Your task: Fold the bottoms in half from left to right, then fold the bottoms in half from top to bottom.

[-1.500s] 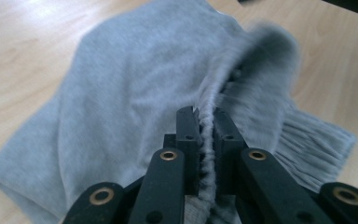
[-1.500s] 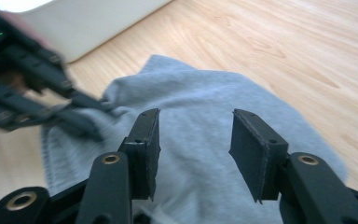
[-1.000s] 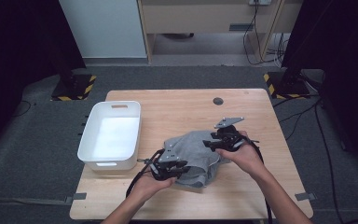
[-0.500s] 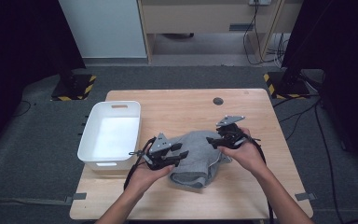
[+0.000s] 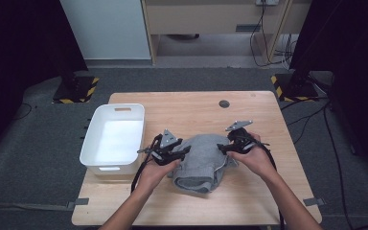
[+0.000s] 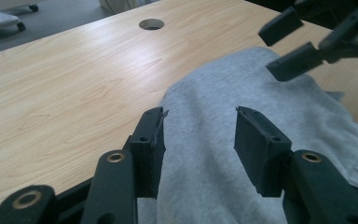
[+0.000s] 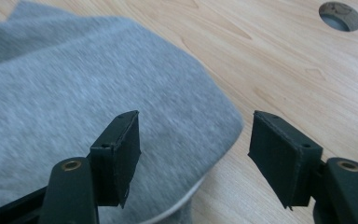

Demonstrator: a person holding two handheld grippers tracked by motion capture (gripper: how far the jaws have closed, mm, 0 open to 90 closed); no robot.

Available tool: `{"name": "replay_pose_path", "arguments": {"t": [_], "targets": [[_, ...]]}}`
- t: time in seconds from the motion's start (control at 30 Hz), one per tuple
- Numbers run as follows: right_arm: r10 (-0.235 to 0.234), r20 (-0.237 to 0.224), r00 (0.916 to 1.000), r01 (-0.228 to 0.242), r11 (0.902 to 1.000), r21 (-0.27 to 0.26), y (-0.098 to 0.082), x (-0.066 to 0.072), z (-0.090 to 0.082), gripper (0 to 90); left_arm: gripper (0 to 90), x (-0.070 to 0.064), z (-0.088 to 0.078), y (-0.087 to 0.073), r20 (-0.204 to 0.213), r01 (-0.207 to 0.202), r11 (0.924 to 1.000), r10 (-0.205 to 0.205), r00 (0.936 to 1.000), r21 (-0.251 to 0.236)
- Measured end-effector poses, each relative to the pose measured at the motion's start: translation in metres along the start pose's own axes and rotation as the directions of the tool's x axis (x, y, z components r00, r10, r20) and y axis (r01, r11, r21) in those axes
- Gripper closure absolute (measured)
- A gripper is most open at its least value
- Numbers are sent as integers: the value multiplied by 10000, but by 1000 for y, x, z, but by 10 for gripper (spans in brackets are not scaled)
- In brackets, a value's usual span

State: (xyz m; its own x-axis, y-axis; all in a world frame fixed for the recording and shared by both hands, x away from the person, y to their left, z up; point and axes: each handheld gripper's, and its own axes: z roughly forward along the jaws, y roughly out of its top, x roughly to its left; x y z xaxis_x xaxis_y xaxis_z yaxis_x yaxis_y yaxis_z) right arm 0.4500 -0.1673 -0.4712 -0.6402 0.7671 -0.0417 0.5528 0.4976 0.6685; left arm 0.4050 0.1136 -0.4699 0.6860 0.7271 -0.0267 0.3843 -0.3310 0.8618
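Grey fleece-like knit, folded into a rounded lump, was what I had under both tools: the sweatshirt lay on the near-centre of the table, just right of the white tub. Soft matte surface, a ribbed hem at its near edge, a curved fold on the far side.

Left gripper sat over the garment's left edge. I saw its jaws parted, having just been opening; in the left gripper view cloth lay below the gap, with the blocky black pads not pressing on it. Released.

Right gripper hovered at the garment's right edge. Its jaws had also just been opening; in the right gripper view they stood wide, straddling the rounded cloth edge and bare wood, nothing pinched. Released too.

Table was light wood with visible grain and a round cable hole at the far side. White plastic bin, rectangular with rounded corners and a slot handle, stood at the table's left edge, beside the sweatshirt and apart from it.
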Motion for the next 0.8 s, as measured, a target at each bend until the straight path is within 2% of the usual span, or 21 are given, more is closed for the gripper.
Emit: {"name": "replay_pose_path", "arguments": {"t": [0.07,0.27,0.5,0.67,0.8], "targets": [[90,-43,10000,-90,9999,61,-2,-2,2,327,531,1,3,-1,-109,-74,9999,75,9999,82],[264,-162,9995,-262,9996,134,-4,-5,4,306,517,6,11,-5,-216,45,9995,-38,9998,299],[240,-308,9992,-229,9990,373,-4,-4,7,364,525,10,10,-8,-295,128,9993,-118,9995,343],[441,-465,9979,-417,9978,524,-4,-4,11,391,516,11,10,-10,-417,52,9993,-37,9991,370],[634,-591,9962,-595,9961,656,-5,-4,14,471,510,12,12,-11,-443,125,9994,-110,9990,322]]}}
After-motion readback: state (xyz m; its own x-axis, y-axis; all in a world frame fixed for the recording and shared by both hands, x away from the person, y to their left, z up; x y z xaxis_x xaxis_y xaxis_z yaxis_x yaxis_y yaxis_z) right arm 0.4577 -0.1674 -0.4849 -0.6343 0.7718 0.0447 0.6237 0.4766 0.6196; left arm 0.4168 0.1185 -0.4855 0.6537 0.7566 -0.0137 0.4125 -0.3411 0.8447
